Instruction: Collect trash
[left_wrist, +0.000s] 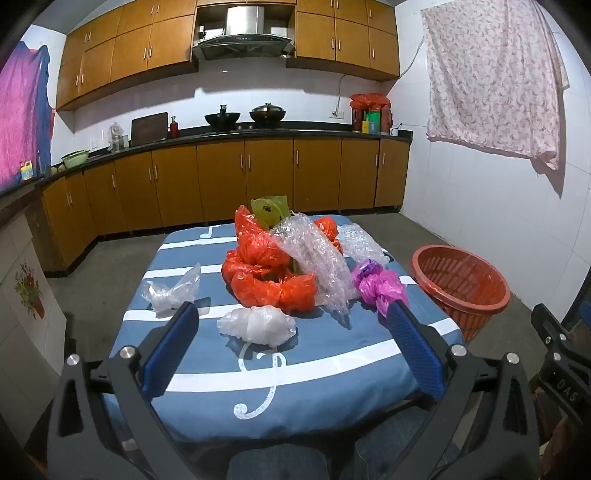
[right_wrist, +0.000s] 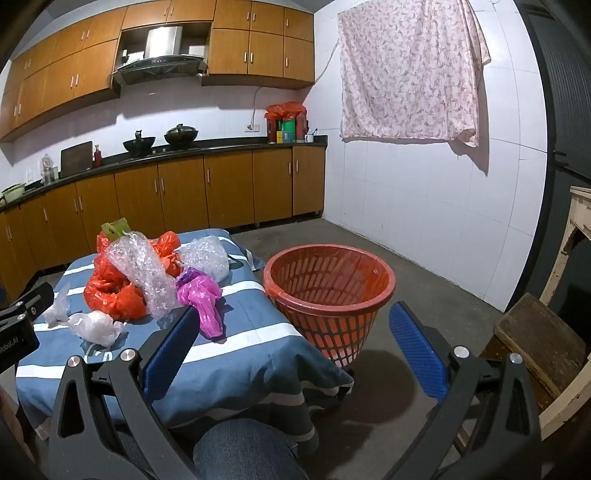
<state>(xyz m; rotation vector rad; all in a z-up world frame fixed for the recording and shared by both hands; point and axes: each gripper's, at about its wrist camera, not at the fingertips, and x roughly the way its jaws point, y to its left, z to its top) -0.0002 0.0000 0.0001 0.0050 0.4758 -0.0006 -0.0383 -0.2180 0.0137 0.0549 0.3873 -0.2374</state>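
Hovering with jaws wide apart and empty, the left tool (left_wrist: 291, 334) and right tool (right_wrist: 295, 325) face the surface (left_wrist: 332, 369), where crumpled plastic bags (left_wrist: 269, 269) lie heaped left of the red basket (right_wrist: 328, 291).

Glossy crinkled plastic bags (left_wrist: 269, 273); slotted plastic basket (right_wrist: 328, 291) (red); cloth-covered table (left_wrist: 314, 369).

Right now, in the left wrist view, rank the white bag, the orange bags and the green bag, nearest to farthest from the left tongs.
1. White bag, between the open left tongs, near edge.
2. Orange bags, table centre.
3. Green bag, far side, behind the pile.
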